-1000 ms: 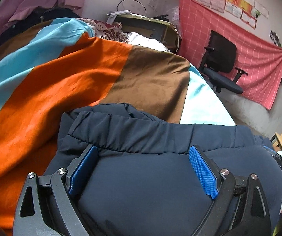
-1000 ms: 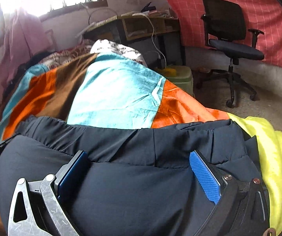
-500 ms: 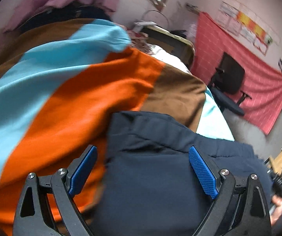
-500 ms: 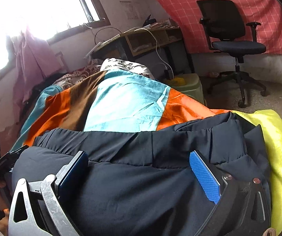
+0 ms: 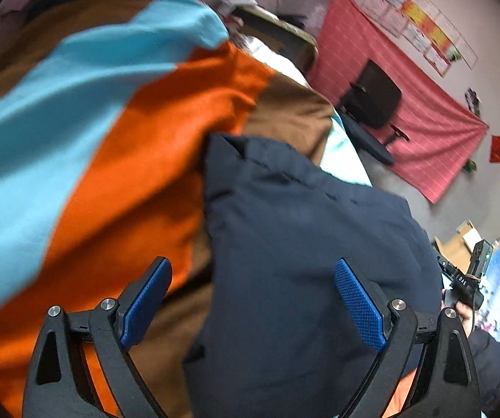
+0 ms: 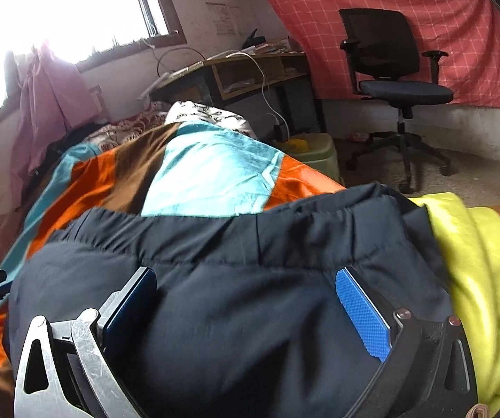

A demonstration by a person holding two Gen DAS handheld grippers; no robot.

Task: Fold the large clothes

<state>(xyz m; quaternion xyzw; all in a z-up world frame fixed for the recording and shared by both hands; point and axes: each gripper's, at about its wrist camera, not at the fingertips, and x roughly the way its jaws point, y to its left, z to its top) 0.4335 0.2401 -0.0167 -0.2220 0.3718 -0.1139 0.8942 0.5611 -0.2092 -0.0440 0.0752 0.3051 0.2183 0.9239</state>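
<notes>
A dark navy garment [image 5: 302,244] lies folded on a bed covered by a striped orange, light blue and brown blanket [image 5: 110,139]. My left gripper [image 5: 253,299] is open just above the garment's left edge, its left finger over the blanket and its right finger over the cloth, holding nothing. In the right wrist view the same navy garment [image 6: 250,278] fills the foreground with its waistband at the far side. My right gripper [image 6: 246,310] is open and hangs over the garment, holding nothing. The other gripper [image 5: 462,282] shows at the right edge of the left wrist view.
A yellow-green cloth [image 6: 473,261] lies right of the garment. A black office chair [image 6: 396,80] stands on the floor before a red checked wall cloth [image 6: 406,28]. A wooden desk [image 6: 250,73] is at the bed's head and pink clothes [image 6: 51,94] hang by the window.
My left gripper has shifted left, from the middle of the garment to its left edge, with more blanket now in view. The right gripper has lifted slightly. Both jaws stay open.
</notes>
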